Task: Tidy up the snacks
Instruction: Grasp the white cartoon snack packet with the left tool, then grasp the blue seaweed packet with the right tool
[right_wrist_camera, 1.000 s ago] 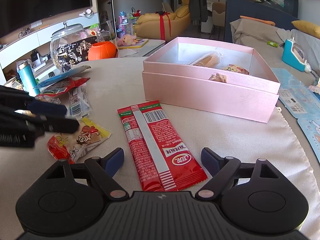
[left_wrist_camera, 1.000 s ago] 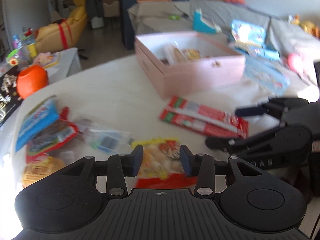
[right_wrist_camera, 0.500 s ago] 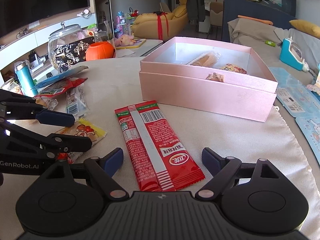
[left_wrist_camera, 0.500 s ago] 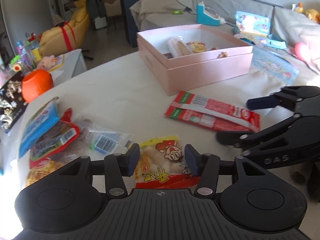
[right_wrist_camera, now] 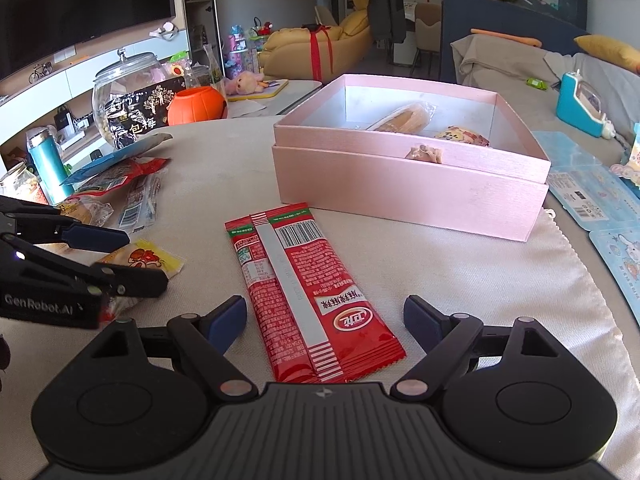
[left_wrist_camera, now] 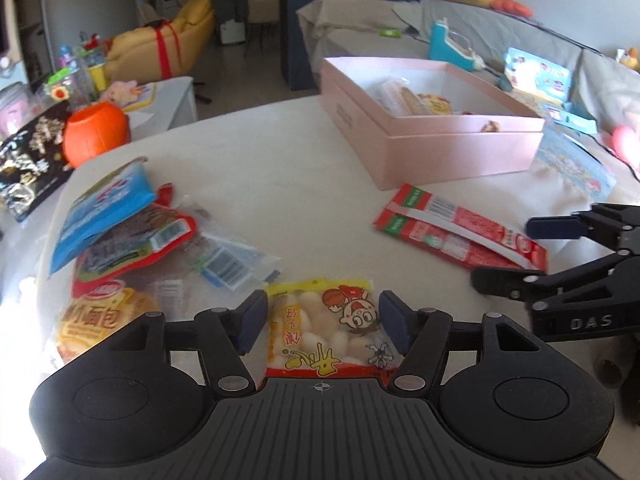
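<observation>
A pale cloth tabletop in a sunlit living room carries the pink box at upper centre. The left tongs have just been opening and straddle the yellow candy bag without pressing it. The right tongs stand wide around the red snack packet, low in the frame, not gripping.

Left gripper fingers have just been opening; right gripper gapes wide.

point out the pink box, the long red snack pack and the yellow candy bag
pink box (right_wrist_camera: 412, 188), right wrist view, on its front wall
long red snack pack (right_wrist_camera: 304, 288), right wrist view, middle of the wrapper
yellow candy bag (left_wrist_camera: 324, 324), left wrist view, centre, between the open fingers
</observation>
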Demonstrator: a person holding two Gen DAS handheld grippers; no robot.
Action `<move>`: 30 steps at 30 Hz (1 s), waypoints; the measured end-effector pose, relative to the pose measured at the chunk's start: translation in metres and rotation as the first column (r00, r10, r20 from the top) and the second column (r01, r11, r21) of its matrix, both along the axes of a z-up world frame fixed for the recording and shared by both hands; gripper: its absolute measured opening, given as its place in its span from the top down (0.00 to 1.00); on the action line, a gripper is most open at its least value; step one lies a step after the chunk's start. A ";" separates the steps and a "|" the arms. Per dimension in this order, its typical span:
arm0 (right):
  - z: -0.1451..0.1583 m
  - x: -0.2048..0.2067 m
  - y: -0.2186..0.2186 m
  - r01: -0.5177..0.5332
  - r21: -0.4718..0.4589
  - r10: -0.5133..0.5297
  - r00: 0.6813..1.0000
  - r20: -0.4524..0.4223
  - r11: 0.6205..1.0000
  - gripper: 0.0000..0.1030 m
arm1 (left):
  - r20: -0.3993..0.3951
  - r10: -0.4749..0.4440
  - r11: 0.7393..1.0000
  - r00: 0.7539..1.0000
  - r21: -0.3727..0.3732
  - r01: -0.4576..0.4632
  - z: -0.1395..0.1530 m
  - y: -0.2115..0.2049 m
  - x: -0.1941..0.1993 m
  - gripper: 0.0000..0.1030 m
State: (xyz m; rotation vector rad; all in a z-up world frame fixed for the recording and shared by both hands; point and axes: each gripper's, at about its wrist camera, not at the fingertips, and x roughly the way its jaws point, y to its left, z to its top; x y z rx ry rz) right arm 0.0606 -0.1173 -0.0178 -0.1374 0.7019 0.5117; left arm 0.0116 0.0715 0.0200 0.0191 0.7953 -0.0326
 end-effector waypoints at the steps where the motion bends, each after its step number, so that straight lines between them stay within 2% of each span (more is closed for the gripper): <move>1: 0.000 0.000 0.000 0.000 0.000 0.000 1.000 0.000 1.000 0.16 | -0.010 0.005 1.000 1.000 -0.006 -0.005 -0.002 0.003 0.000 0.34; 6: 0.000 0.000 0.001 -0.009 -0.004 0.009 1.000 -0.004 1.000 0.13 | -0.020 -0.028 1.000 0.999 -0.013 0.027 -0.002 0.002 -0.010 0.37; 9: 0.000 0.000 0.002 -0.016 -0.005 0.016 1.000 -0.007 1.000 0.11 | 0.008 -0.039 0.995 0.999 -0.092 0.040 0.000 0.011 -0.035 0.40; 10: 0.000 0.000 0.002 -0.018 -0.005 0.018 1.000 -0.009 1.000 0.11 | 0.022 -0.030 0.993 0.999 -0.115 0.032 0.001 0.015 -0.045 0.40; 14: 0.003 -0.001 0.007 0.002 -0.032 -0.002 1.000 -0.007 0.999 0.11 | 0.086 0.054 0.992 0.995 -0.119 -0.044 0.015 0.039 -0.086 0.40; 17: 0.015 -0.003 0.024 -0.062 -0.023 0.061 0.998 -0.018 0.998 0.11 | 0.122 0.146 0.978 0.982 -0.168 -0.124 0.027 0.067 -0.106 0.40; 20: 0.037 -0.006 0.059 -0.146 -0.025 0.146 0.989 0.009 0.989 0.11 | 0.132 0.267 0.955 0.955 -0.172 -0.243 0.033 0.091 -0.116 0.40; 22: 0.055 -0.003 0.090 -0.201 -0.019 0.201 0.979 0.012 0.979 0.11 | 0.118 0.316 0.939 0.941 -0.177 -0.293 0.032 0.105 -0.117 0.40; 26: 0.081 0.019 0.162 -0.299 0.047 0.302 0.952 -0.055 0.953 0.11 | 0.086 0.329 0.930 0.940 -0.203 -0.307 0.021 0.118 -0.115 0.40; 30: 0.083 0.052 0.254 -0.283 0.015 0.283 0.955 -0.091 0.959 0.11 | 0.050 0.325 0.931 0.944 -0.193 -0.310 0.011 0.119 -0.112 0.40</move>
